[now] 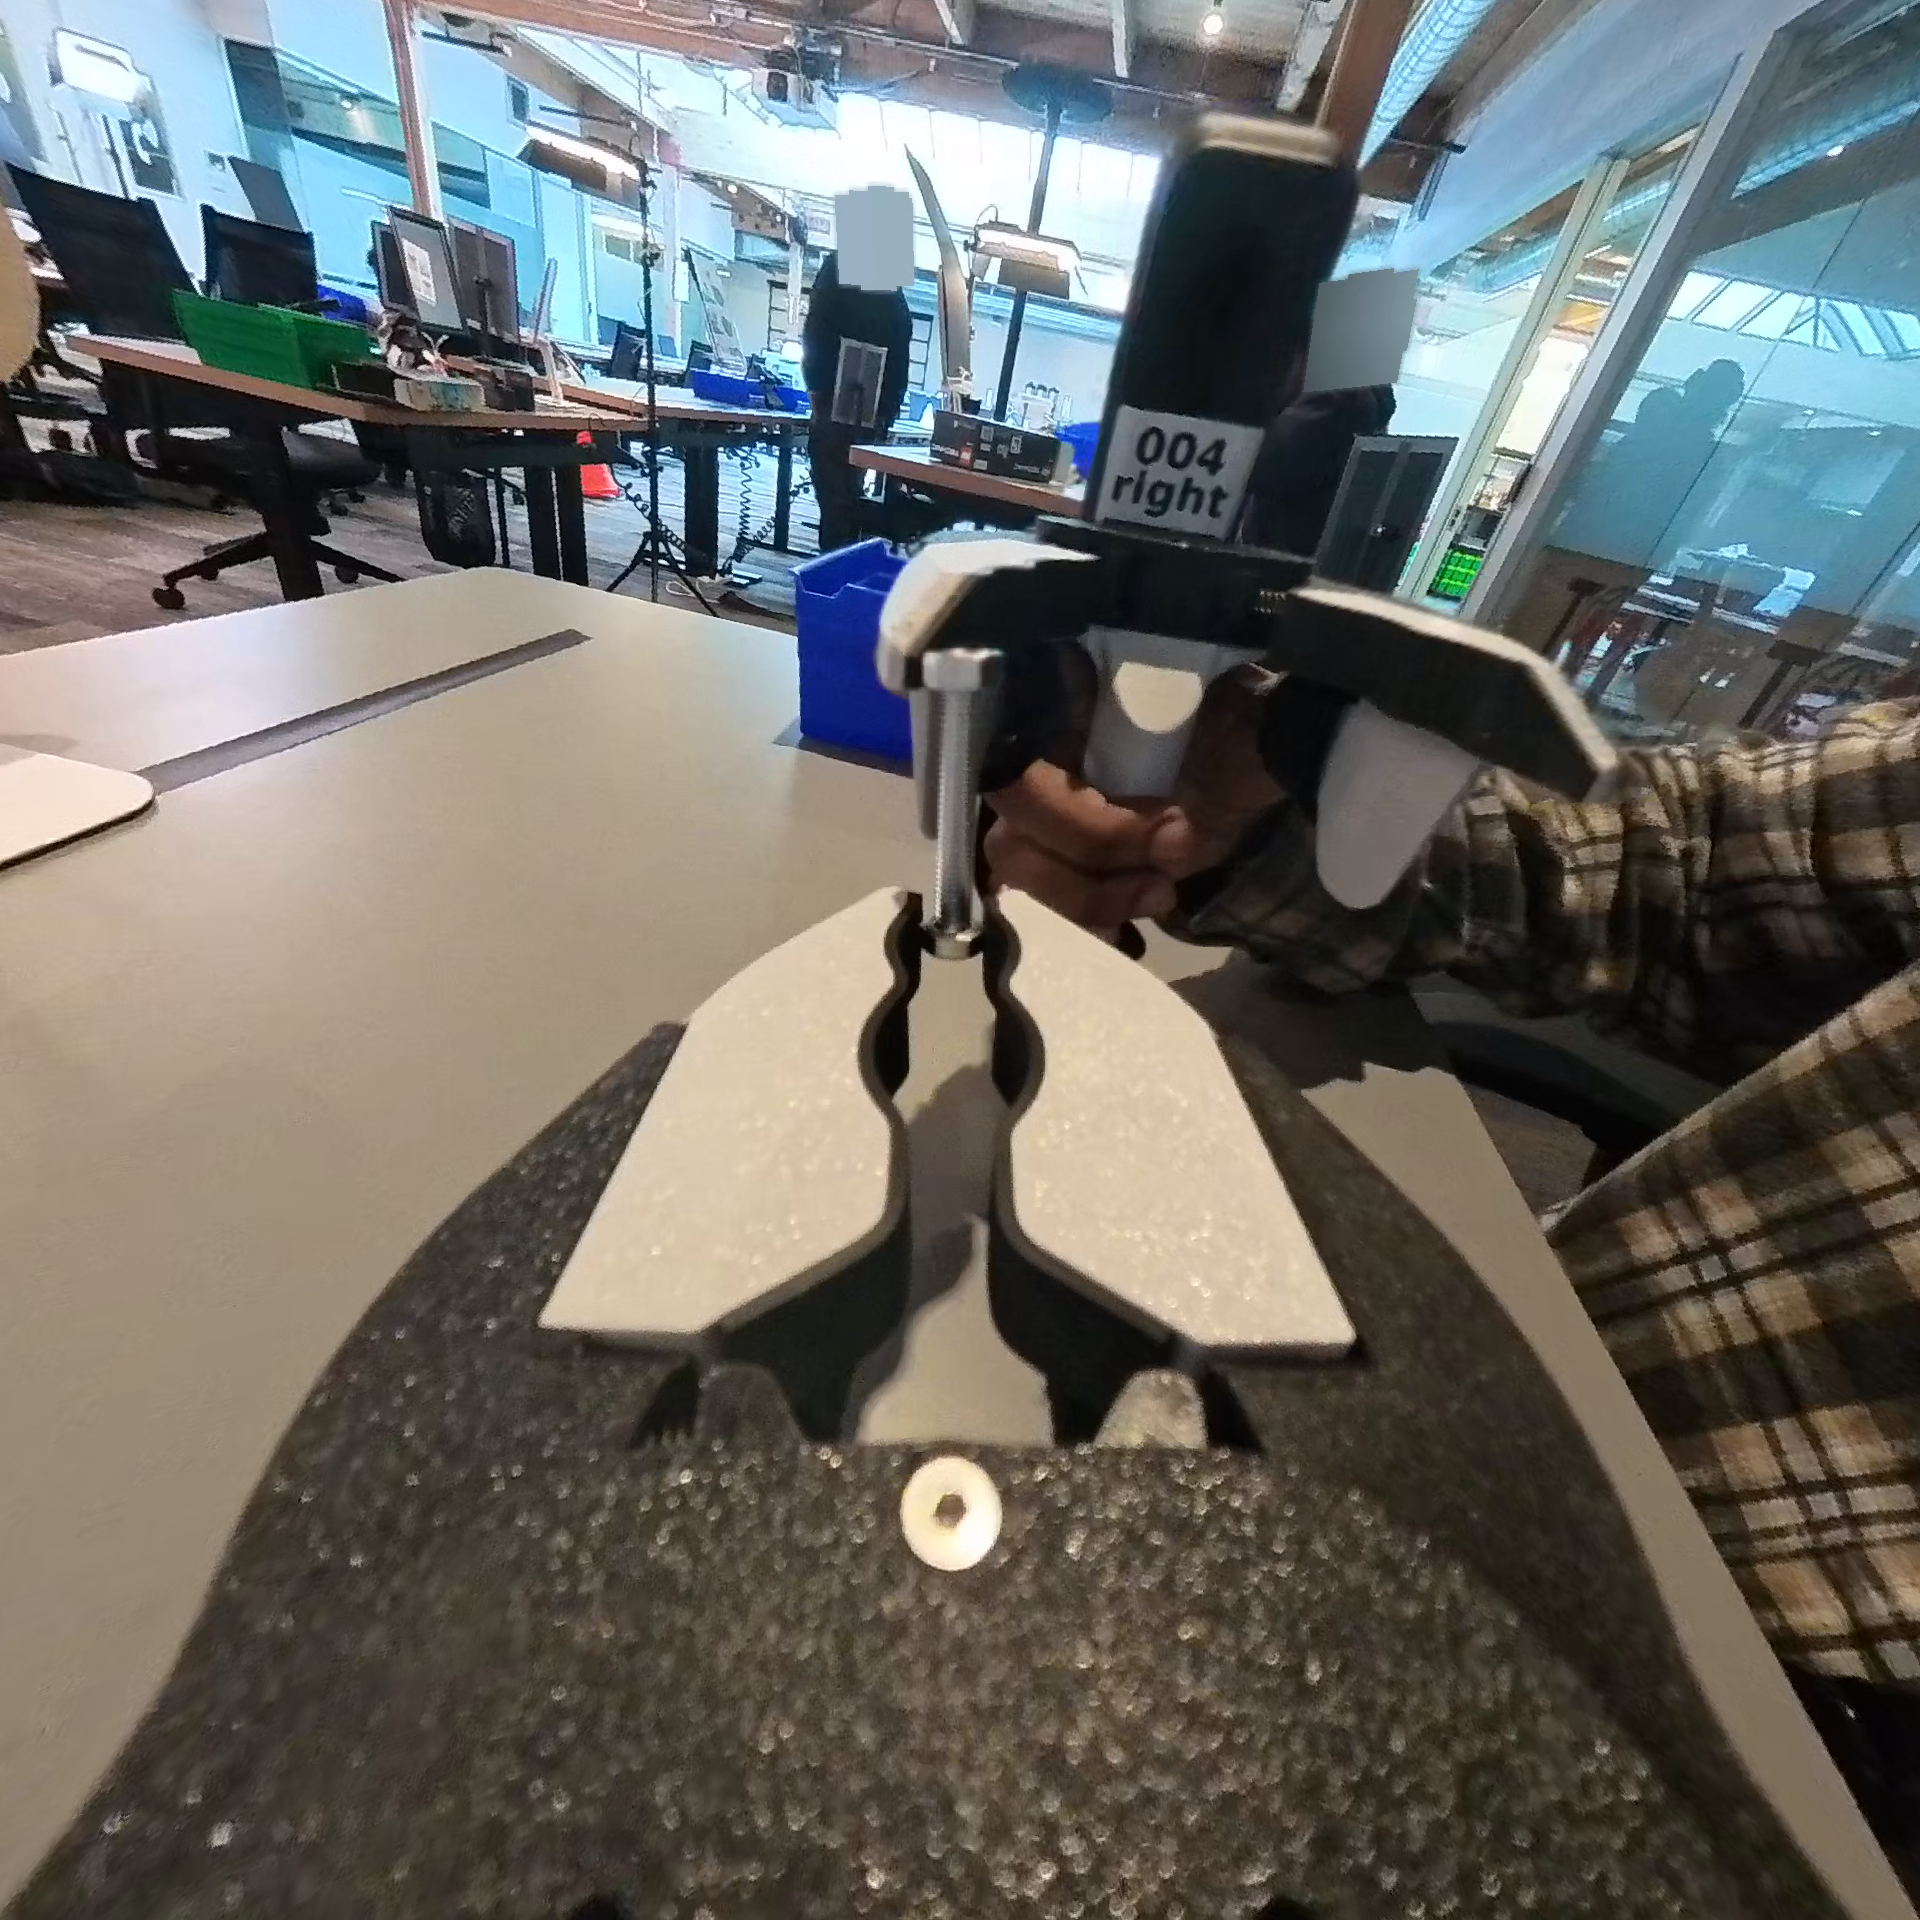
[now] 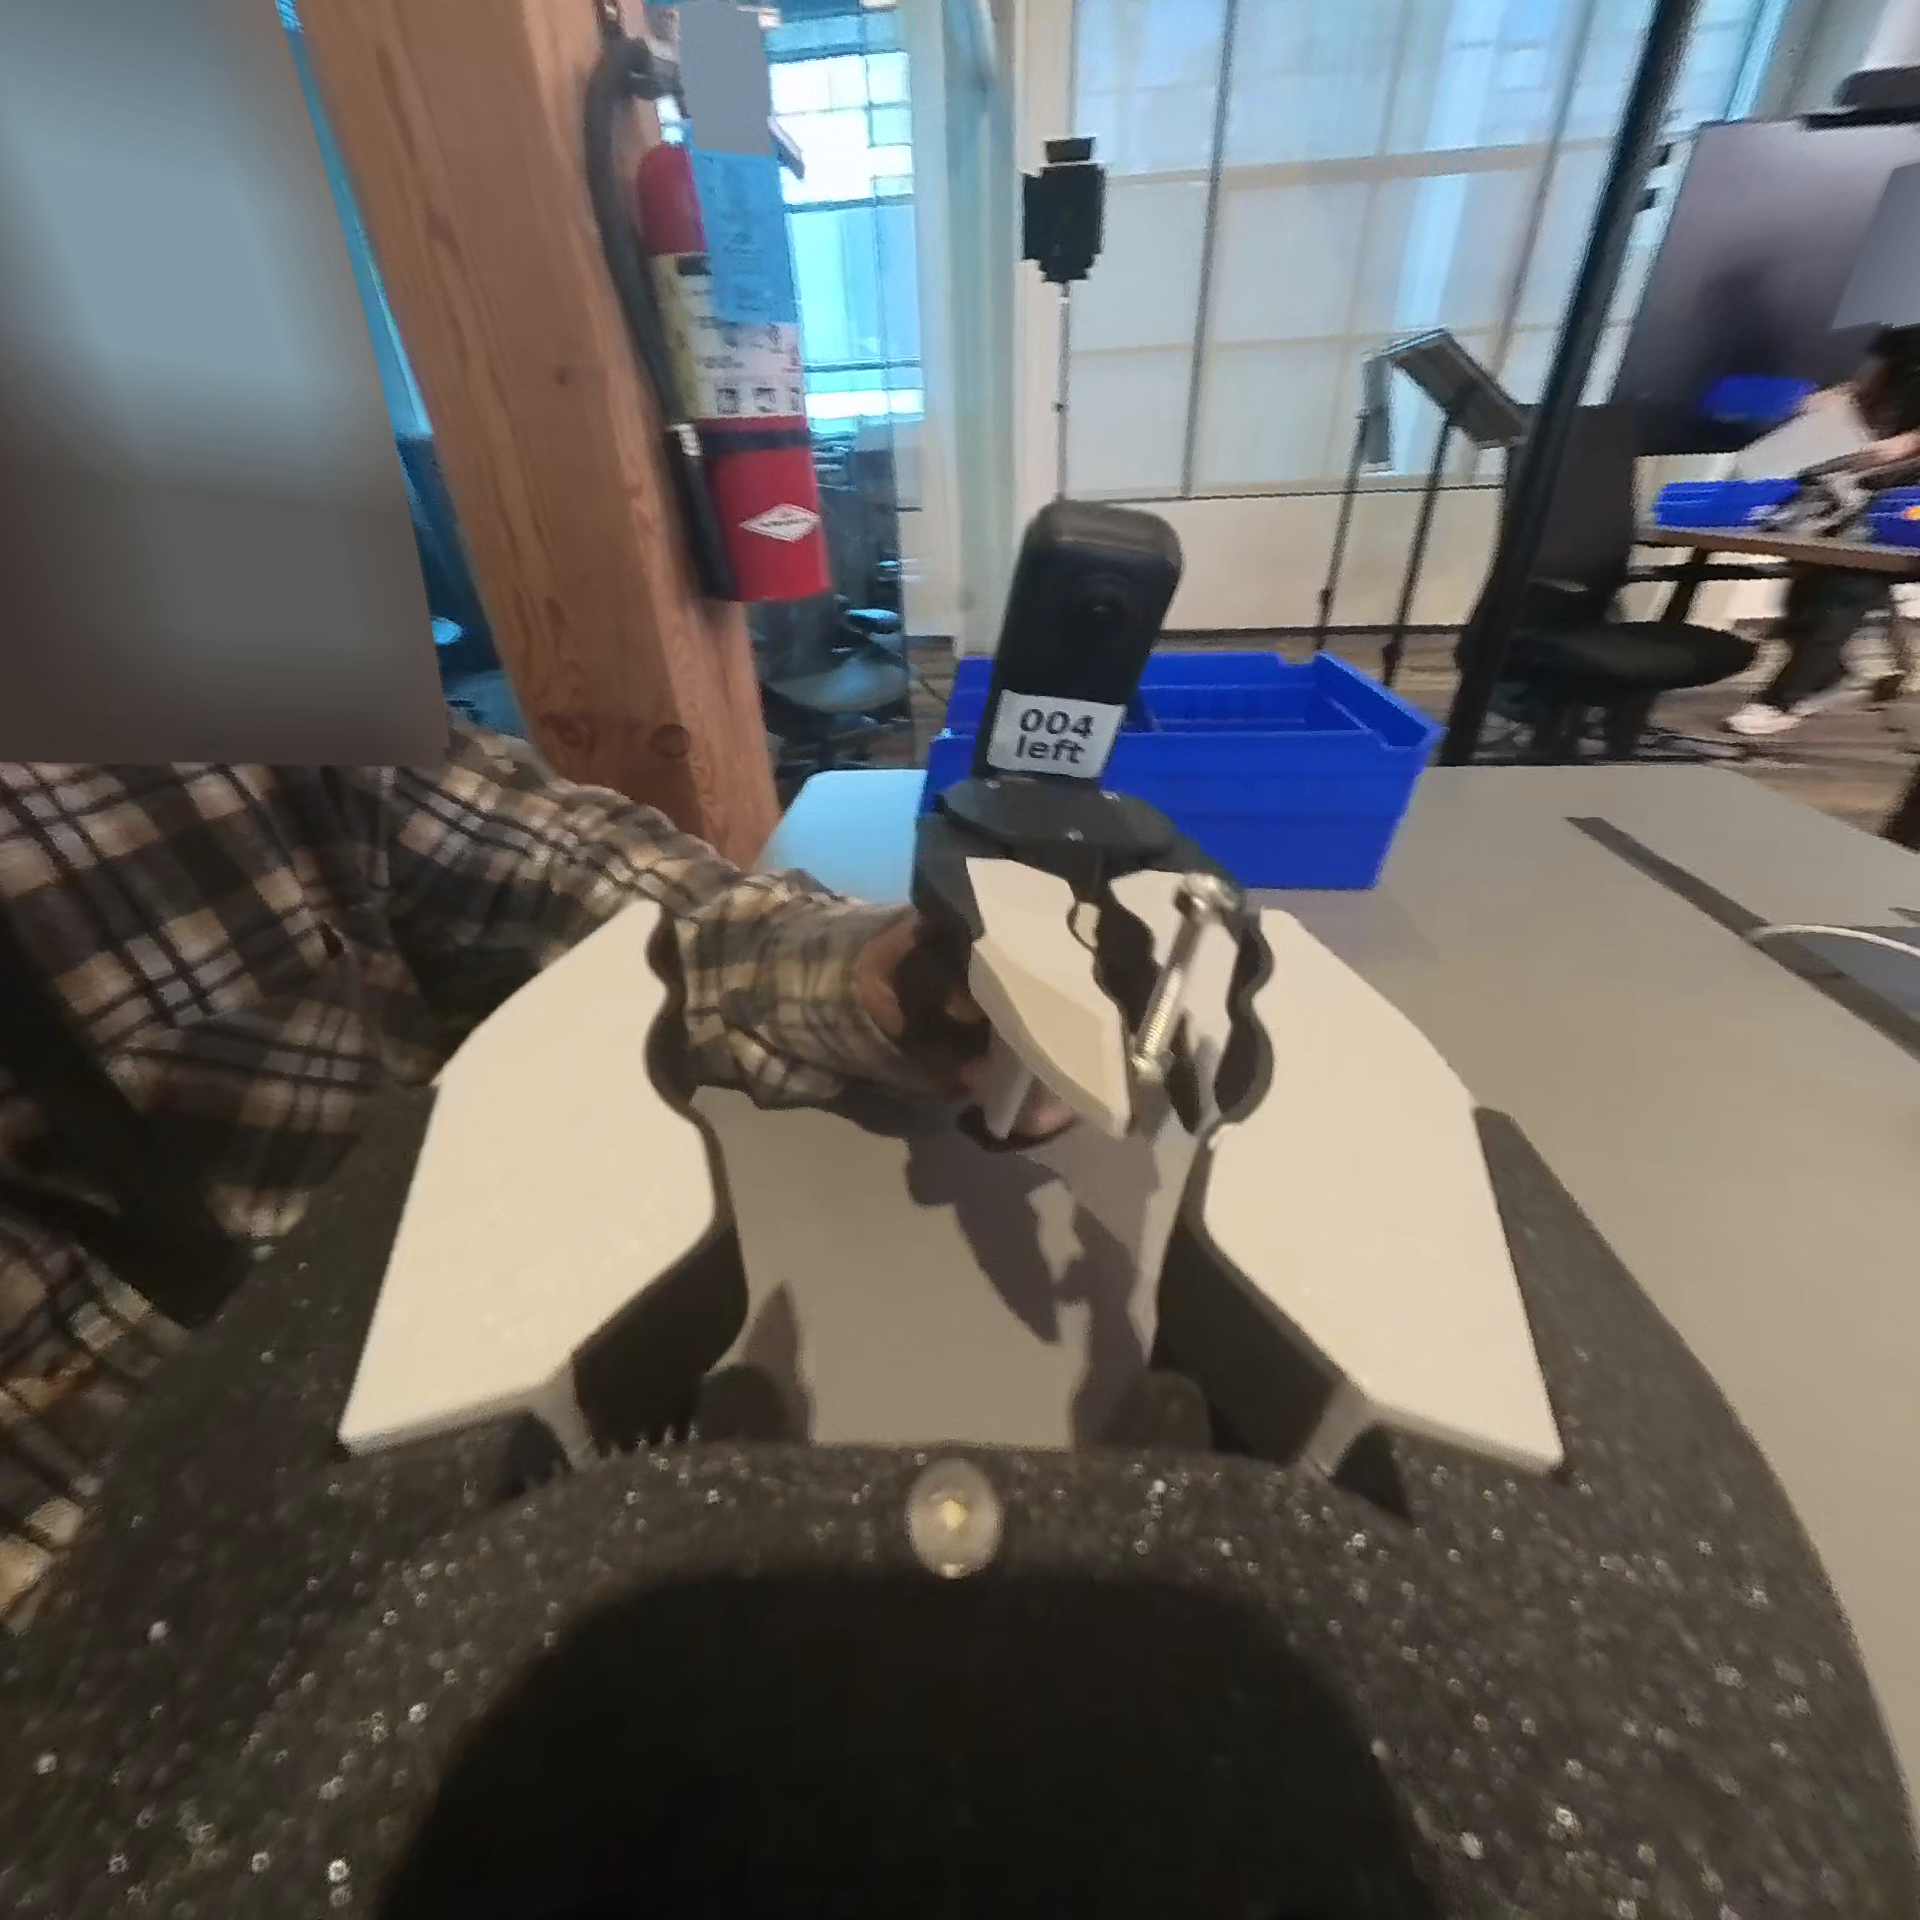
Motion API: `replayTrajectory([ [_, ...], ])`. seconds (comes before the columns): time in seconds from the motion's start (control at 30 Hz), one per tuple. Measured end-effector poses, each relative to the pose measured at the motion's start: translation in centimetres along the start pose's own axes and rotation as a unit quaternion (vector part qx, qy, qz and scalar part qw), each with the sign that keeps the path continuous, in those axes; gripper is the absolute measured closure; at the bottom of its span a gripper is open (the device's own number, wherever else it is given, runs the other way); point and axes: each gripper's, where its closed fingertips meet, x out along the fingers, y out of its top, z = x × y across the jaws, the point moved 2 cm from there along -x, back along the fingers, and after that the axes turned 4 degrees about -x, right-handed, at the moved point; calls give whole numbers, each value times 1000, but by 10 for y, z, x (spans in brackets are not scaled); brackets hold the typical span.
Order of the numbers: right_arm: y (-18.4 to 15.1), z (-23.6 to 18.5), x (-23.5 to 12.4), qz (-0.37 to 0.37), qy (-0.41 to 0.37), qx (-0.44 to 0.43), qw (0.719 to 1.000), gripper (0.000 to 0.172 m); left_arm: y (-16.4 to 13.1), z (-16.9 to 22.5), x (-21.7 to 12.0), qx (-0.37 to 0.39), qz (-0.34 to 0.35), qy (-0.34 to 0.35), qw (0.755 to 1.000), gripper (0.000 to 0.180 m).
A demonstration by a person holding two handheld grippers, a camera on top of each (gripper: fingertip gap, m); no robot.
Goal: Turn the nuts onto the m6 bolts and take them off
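1. While your left gripper (image 1: 956, 935) is pinched down on the small silver nut (image 1: 956, 943) at its very fingertips, treat that clamp as the fixed half of the joint. The pads press the nut's flanks with only a narrow slot between them.
2. The bolt (image 1: 951, 790) stands upright out of that nut, head up and threaded end down, above the grey desk (image 1: 416, 935). It seems to be carried by the threads alone, so don't tilt the left gripper.
3. Your right gripper (image 1: 1247, 717) is spread wide and grips nothing. One fingertip (image 1: 909, 639) sits right at the bolt head; the other is well off to the side.
4. To do this step well, I would close the right gripper squarely on the hex head before turning. Keep the turning axis in line with the shank, so the threads run freely instead of binding or levering the nut out of the clamp.
5. The left wrist view shows the nut seated between the pads and the bolt straight above it. It also shows your hand (image 1: 1101, 831) on the right gripper's handle.
6. The right wrist view shows the bolt leaning across the frame beside its own far finger. The nut contact is small and soft there, so I cannot judge it. A blue bin (image 2: 1299, 790) stands behind on the desk.
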Motion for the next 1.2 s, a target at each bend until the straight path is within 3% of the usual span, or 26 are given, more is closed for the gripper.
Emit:
replayTrajectory([
  [0.27,2,-1,13,8,11,12,1000,67,-2,5,5,0,-4,-7,1000,170],
  [0.43,3,-9,-5,15,-28,1,1000,64,0,2,2,-1,-1,-2,1000,170],
  [0.63,3,-3,13,19,-8,26,999,59,-6,10,10,6,-14,-10,1000,170],
  [0.87,2,-9,1,17,-39,15,999,58,0,9,6,5,-4,-12,1000,170],
  [1.03,4,-12,19,29,-2,33,999,58,-5,11,10,8,-15,-9,1000,170],
  [1.2,-4,-14,4,11,-41,19,999,52,-3,12,10,11,-12,-10,1000,170],
])
